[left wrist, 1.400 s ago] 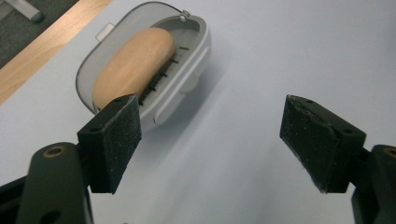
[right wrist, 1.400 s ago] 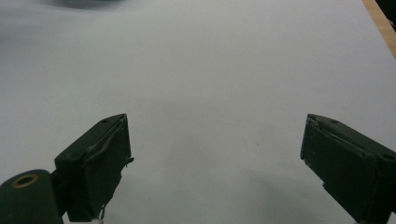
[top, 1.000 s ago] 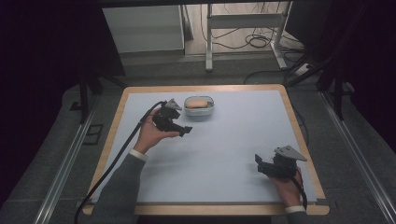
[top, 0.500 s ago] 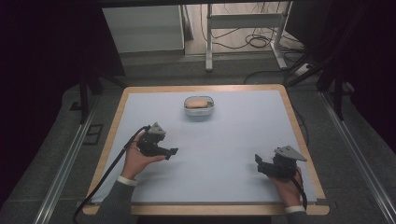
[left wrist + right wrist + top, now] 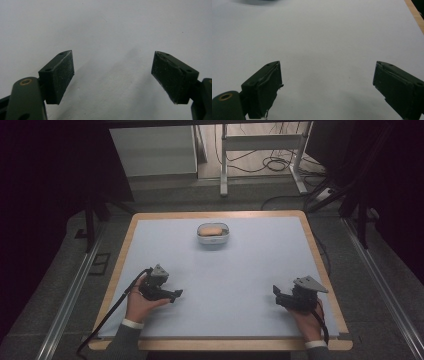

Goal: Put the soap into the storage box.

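A small white container (image 5: 213, 234) with something orange inside stands at the far middle of the pale table sheet (image 5: 240, 270). My left gripper (image 5: 175, 294) rests low at the near left, held in a hand, its jaws pointing right. In the left gripper view it (image 5: 112, 75) is open, its black pads (image 5: 60, 75) wide apart over bare sheet. My right gripper (image 5: 276, 292) sits at the near right, pointing left. The right gripper view has it (image 5: 327, 87) open too, nothing between its pads (image 5: 264, 87).
The table's wooden rim (image 5: 320, 265) frames the sheet on all sides. A cable (image 5: 107, 315) trails from the left gripper off the near left edge. Beyond the table stand a metal frame's legs (image 5: 224, 165) and floor cables (image 5: 275, 165).
My left gripper has drawn back from beside the container to the near left of the table. The right gripper has stayed put.
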